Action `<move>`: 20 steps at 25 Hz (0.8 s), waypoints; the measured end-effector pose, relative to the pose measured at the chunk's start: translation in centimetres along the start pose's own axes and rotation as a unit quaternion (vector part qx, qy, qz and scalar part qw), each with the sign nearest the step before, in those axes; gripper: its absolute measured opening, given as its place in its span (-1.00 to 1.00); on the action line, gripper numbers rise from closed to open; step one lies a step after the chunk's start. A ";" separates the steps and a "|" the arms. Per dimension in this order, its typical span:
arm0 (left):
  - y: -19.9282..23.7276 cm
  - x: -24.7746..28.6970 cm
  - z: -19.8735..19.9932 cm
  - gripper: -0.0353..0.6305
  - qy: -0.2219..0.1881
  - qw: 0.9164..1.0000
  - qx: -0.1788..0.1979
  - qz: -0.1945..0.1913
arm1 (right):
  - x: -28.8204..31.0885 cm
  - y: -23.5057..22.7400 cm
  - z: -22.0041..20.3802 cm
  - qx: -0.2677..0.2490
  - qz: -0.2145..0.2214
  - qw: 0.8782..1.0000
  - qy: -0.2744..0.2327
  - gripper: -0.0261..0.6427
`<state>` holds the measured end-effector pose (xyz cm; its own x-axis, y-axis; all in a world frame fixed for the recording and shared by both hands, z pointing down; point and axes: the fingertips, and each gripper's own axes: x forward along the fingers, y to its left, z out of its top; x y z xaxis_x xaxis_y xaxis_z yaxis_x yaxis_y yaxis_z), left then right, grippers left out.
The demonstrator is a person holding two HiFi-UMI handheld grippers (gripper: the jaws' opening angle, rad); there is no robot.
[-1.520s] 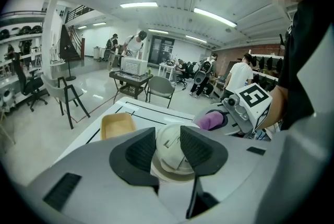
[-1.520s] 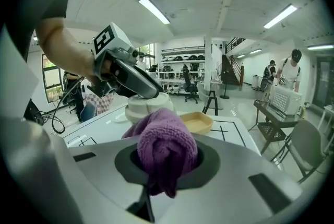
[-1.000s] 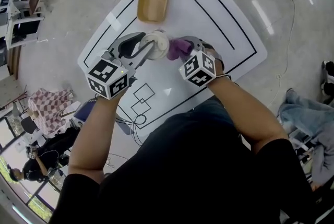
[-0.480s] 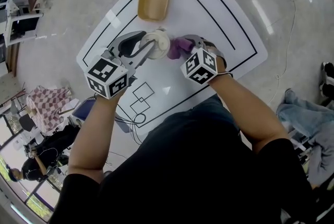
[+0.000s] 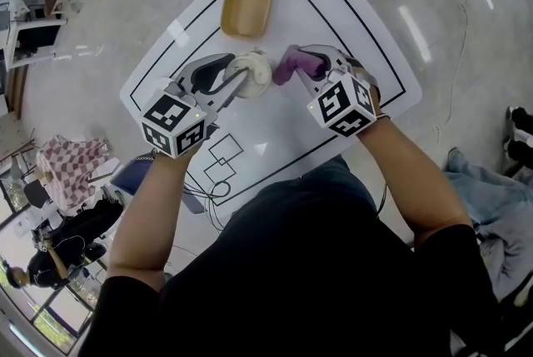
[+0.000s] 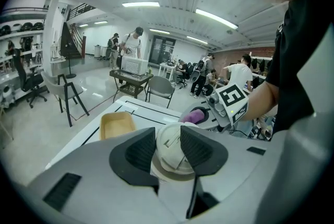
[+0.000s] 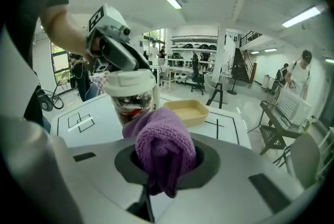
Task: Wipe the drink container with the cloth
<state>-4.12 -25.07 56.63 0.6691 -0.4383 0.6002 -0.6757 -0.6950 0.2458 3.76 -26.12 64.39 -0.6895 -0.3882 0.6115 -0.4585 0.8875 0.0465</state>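
Observation:
My left gripper [image 5: 241, 74] is shut on a clear drink cup [image 5: 252, 71] with a white lid and holds it above the white table [image 5: 350, 22]. In the left gripper view the two dark pads clamp the cup's lid [image 6: 171, 154]. My right gripper [image 5: 298, 64] is shut on a bunched purple cloth [image 5: 290, 64], just to the right of the cup. In the right gripper view the cloth [image 7: 164, 149] bulges out between the jaws, right in front of the lower part of the cup [image 7: 133, 96]. Whether the two touch, I cannot tell.
A shallow yellow tray [image 5: 246, 6] lies on the table beyond the cup. Black lines and squares are printed on the table top. Chairs, desks and several people stand around the hall, and a person sits at the lower left [image 5: 58, 255].
My right gripper has moved to the right with the purple cloth, away from the cup's side. The left gripper and the cup have hardly moved.

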 end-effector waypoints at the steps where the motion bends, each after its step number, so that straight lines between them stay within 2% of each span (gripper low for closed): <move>1: 0.0 0.0 0.0 -0.37 -0.001 1.000 -0.001 0.000 | -0.1 -0.3 1.0 -0.006 0.001 1.000 -0.013 -0.67; 5: 0.0 0.1 0.0 -0.37 -0.002 1.000 -0.003 -0.001 | 0.3 -0.1 4.3 -0.022 0.018 0.998 -0.056 -0.67; 8: 0.1 0.1 0.0 -0.37 -0.005 1.000 -0.007 0.000 | 1.0 0.3 5.3 -0.024 0.027 0.997 -0.064 -0.68; 15: 0.1 0.0 0.0 -0.37 -0.012 1.000 -0.011 -0.003 | 1.7 0.4 4.8 0.002 0.037 0.997 -0.069 -0.68; 20: 0.2 0.2 0.1 -0.36 -0.014 1.000 -0.009 -0.006 | 4.4 0.4 2.6 -0.004 0.042 0.998 -0.046 -0.68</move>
<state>-4.14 -25.31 56.74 0.6855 -0.4466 0.5750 -0.6732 -0.6895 0.2671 -0.88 -28.10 65.07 -0.7739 -0.3333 0.5385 -0.3927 0.9197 0.0050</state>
